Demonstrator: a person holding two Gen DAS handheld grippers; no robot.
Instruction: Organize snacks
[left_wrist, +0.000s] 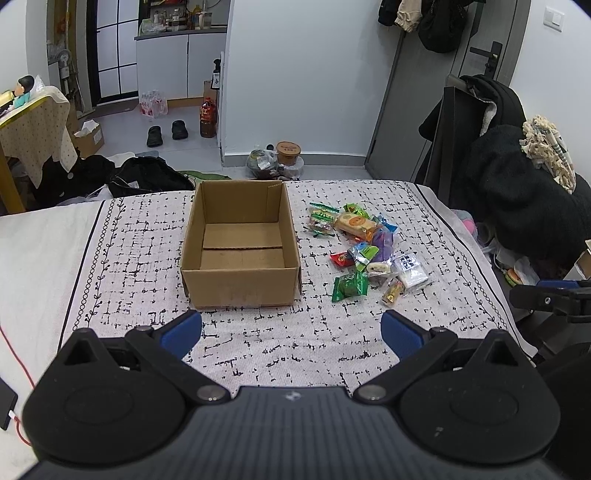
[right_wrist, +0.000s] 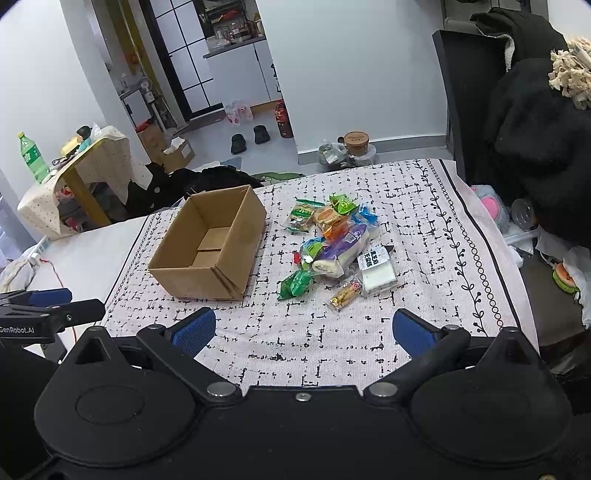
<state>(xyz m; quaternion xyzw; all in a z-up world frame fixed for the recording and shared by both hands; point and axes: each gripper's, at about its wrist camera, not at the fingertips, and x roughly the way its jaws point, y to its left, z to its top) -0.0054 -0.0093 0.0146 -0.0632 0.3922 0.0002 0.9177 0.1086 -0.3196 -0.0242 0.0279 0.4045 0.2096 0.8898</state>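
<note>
Through the left wrist camera I see my left gripper (left_wrist: 291, 332) with its jaws spread wide and holding nothing, low over the patterned cloth (left_wrist: 258, 343). The cardboard box (left_wrist: 240, 243) sits open and bare just ahead of the jaws, slightly toward the left one. The pile of snacks (left_wrist: 364, 251) lies right of the box, beyond the right jaw, apart from both.

Through the right wrist camera, my right gripper (right_wrist: 304, 328) also has its jaws spread and holds nothing. The snacks lie straight ahead between the jaw lines, right of the box; a green packet (right_wrist: 295, 283) and a small yellow packet (right_wrist: 346, 292) are the nearest ones.
</note>
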